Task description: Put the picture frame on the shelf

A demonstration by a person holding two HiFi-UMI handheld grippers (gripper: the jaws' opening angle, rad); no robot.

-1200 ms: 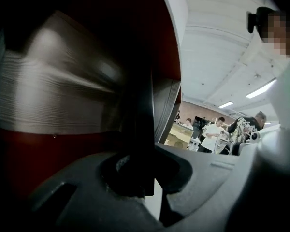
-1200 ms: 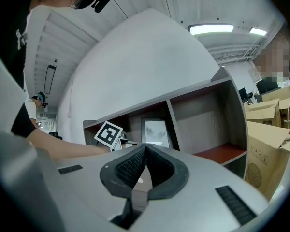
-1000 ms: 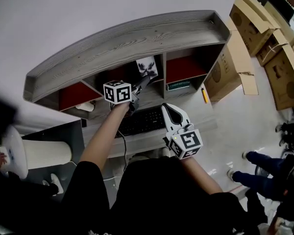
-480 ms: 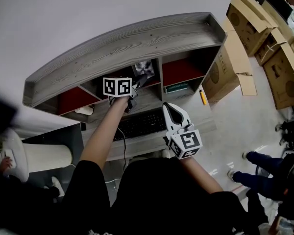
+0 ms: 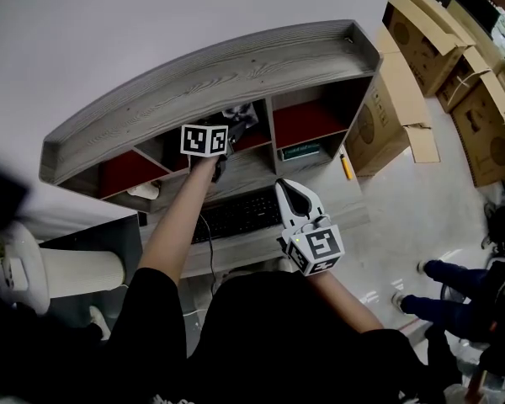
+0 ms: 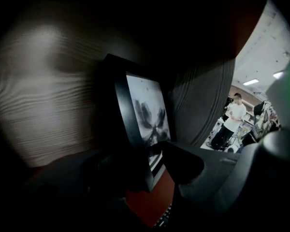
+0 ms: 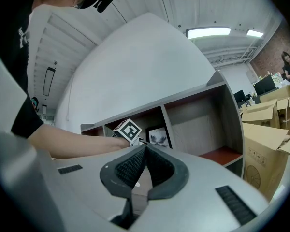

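Shelf unit (image 5: 210, 70): grey board with a pronounced wood grain, a raised lip round the top, and three open compartments with red floors.

Picture frame (image 5: 241, 114): rectangular, with a thick black moulding round a pale print of a dark, winged shape. It stands on edge on the red floor of the middle compartment, at that compartment's right side, close to the grey divider. The right gripper view confirms the picture frame (image 7: 158, 137) upright there, face outward.

Left gripper (image 5: 227, 129): reached into the middle compartment, marker cube uppermost. In its own view the left gripper (image 6: 152, 170) has its jaws opening. The lower edge of the picture frame (image 6: 145, 115) sits between the two dark, rounded jaws, and the pads do not appear to clamp it. Grained panel lies to the left and ribbed grey wall to the right.

Right gripper (image 5: 290, 190): white moulded shell, held near the person, above a black keyboard (image 5: 240, 213) and well apart from the shelf. In its own view the right gripper (image 7: 145, 149) has its black, ribbed pads pressed together with nothing between them.

Corrugated cardboard boxes (image 5: 480, 133) stand on the floor at far right.
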